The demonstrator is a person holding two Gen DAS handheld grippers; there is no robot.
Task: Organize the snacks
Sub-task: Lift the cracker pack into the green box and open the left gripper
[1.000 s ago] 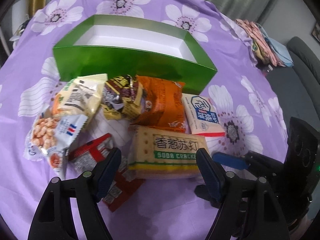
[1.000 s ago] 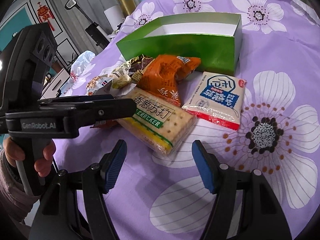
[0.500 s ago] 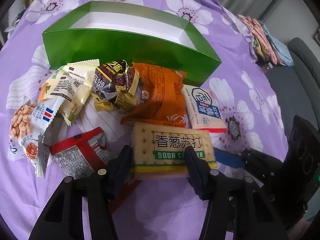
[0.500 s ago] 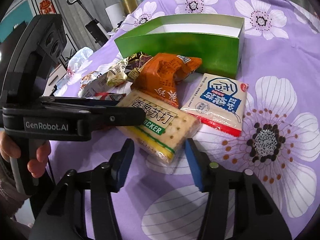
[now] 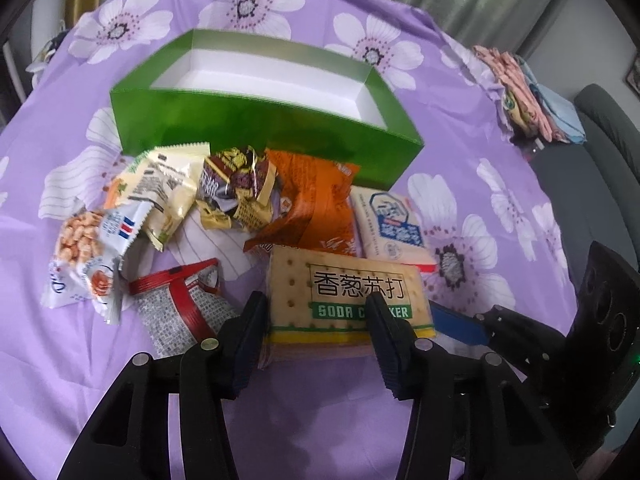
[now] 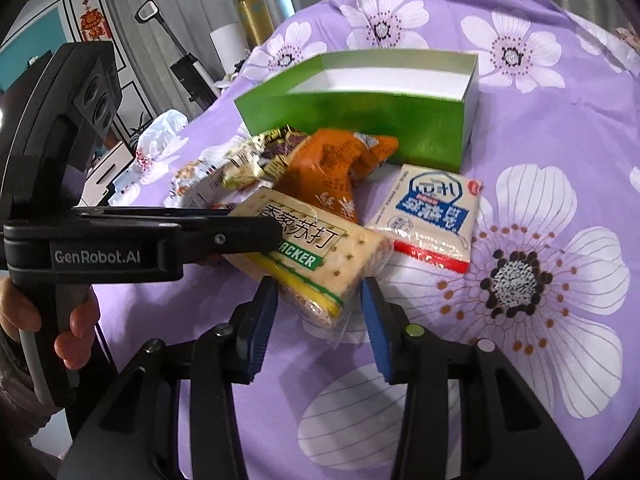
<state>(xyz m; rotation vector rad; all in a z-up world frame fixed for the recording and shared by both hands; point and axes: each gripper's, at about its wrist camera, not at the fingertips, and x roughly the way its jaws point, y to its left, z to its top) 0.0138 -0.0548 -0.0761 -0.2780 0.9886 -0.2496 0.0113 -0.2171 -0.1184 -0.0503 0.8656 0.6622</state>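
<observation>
A soda cracker pack point(image 5: 352, 296) point(image 6: 316, 256) lies nearest me in a heap of snack packets on the purple flowered cloth. My left gripper point(image 5: 318, 320) has its jaws closing on the pack's near left part: one pad sits at its left edge, the other presses on its front label. My right gripper point(image 6: 318, 312) is also closing, with the pack's near corner between its blue pads and both pads touching it. Behind the heap stands an open green box point(image 5: 256, 136) point(image 6: 360, 120) with a white, empty inside.
The heap holds an orange bag point(image 5: 316, 208), a white and blue packet point(image 5: 396, 224), a brown foil packet point(image 5: 236, 188), a pale packet point(image 5: 164, 184), a peanut packet point(image 5: 88, 248) and a red and grey packet point(image 5: 180, 304). Folded cloths point(image 5: 528, 96) lie far right. A hand point(image 6: 76, 320) holds the left gripper.
Both grippers' jaws have narrowed from wide apart to close around the soda cracker pack. Neither hand has shifted much.
</observation>
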